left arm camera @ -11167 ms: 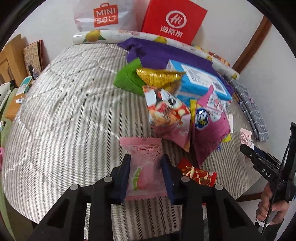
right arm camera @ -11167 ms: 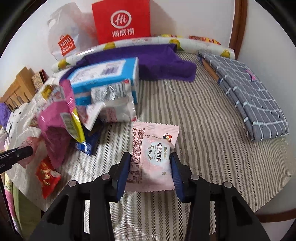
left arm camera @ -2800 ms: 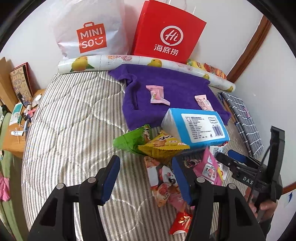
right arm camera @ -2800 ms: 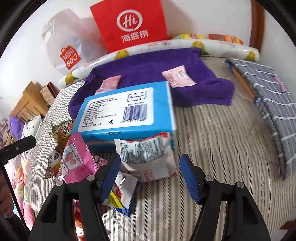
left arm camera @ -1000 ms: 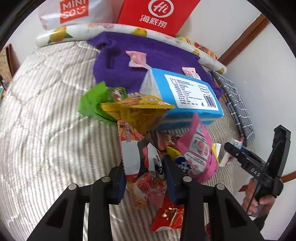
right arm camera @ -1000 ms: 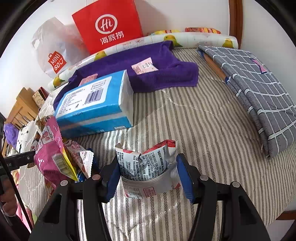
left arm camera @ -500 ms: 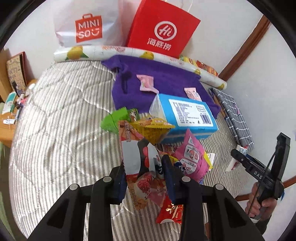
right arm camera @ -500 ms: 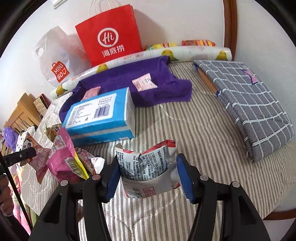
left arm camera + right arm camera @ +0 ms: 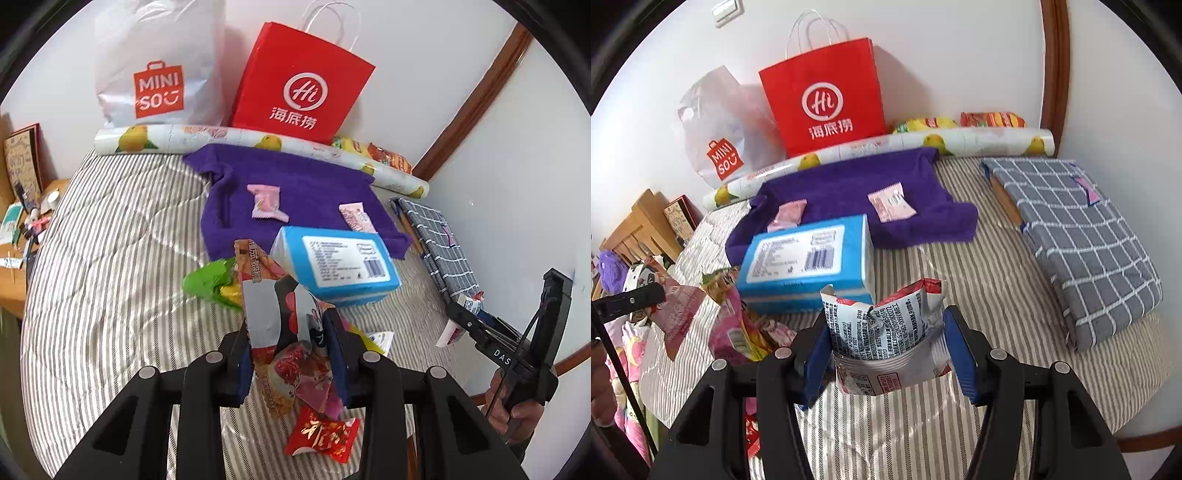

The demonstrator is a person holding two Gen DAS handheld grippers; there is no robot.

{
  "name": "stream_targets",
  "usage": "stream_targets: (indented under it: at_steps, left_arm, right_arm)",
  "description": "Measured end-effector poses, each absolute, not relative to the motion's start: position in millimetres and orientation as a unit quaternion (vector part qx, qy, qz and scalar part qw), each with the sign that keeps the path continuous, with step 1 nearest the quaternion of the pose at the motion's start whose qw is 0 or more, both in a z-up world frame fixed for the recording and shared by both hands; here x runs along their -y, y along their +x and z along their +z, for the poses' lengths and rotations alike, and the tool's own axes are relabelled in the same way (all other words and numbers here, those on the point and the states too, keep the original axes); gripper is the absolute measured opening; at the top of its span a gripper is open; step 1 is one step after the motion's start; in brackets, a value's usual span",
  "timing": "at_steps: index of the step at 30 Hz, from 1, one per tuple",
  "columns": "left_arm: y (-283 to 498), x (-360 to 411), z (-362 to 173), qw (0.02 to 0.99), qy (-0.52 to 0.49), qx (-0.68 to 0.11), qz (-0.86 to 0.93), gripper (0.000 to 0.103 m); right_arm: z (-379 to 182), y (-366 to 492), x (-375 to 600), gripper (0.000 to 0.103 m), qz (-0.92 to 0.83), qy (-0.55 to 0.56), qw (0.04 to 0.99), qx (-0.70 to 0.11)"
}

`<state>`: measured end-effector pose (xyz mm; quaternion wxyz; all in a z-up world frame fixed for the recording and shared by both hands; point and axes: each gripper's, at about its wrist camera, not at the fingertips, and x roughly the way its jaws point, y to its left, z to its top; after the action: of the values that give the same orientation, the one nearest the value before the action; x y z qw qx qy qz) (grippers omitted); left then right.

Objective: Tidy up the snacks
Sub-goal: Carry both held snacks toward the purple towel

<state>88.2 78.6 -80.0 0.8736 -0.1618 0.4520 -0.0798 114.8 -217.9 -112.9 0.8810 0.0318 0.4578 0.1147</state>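
The left gripper (image 9: 291, 354) is clamped on a tall panda-print snack bag (image 9: 275, 306), held above the striped bed (image 9: 110, 258), in front of the blue box (image 9: 332, 266). The right gripper (image 9: 886, 347) is clamped on a crumpled red-and-white packet (image 9: 886, 332), just in front of the same box. Two pink sachets (image 9: 266, 201) lie on the purple towel (image 9: 295, 177) behind the box.
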Motion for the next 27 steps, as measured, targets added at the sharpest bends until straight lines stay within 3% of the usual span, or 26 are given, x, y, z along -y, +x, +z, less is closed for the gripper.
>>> stream_targets:
  at_steps: [27]
  left_arm:
    - [140.7, -52.4, -60.8, 0.876, -0.152, -0.441, -0.118, 0.033]
  right_arm:
    - [-78.6, 154.6, 196.4, 0.058, 0.130, 0.025, 0.894, -0.428]
